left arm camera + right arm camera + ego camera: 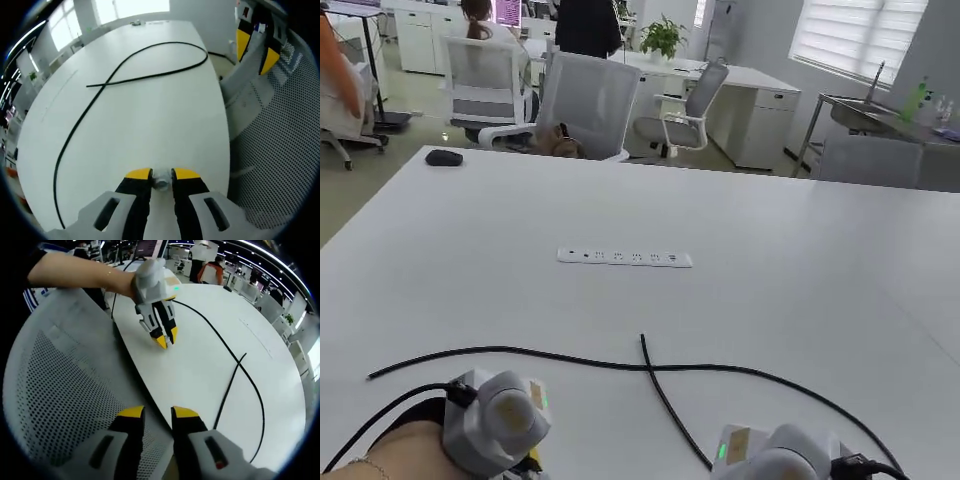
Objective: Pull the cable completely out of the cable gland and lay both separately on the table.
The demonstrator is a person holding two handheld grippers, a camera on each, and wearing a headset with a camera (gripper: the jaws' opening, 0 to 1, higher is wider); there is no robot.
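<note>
1. Black cable (500, 349) lies in a loose loop along the near edge of the white worktop (770, 220) and crosses itself once. The two ends seen in the head view carry nothing, so it looks already free of the gland.
2. Left gripper (161, 175) hangs just inside the near edge. Its jaws are pressed together on a small pale-grey piece, most likely the cable gland (161, 182), which is too small to make out further.
3. Right gripper (159, 414) has its jaws a little spread with nothing between them. It is held over a mesh chair seat (60, 390) just off the near edge.
4. The step in hand, as I judge it, is setting the gland down.
   - Carry it inward from the edge to a bare patch well apart from the cable.
   - Lower it until it touches the worktop.
   - Ease the jaws apart slowly so it neither rolls nor clings to a pad.
5. A small round piece let go near the edge could roll off onto the chair, so choose a spot toward the middle.
6. Keep the right gripper off the cable so the loop is not dragged toward the gland.
7. Count:
   - one cable
   - one gland
   - two grippers
   - one power strip (625, 258) near the middle
   - one mouse (443, 157) by the far left corner
   - one chair seat
</note>
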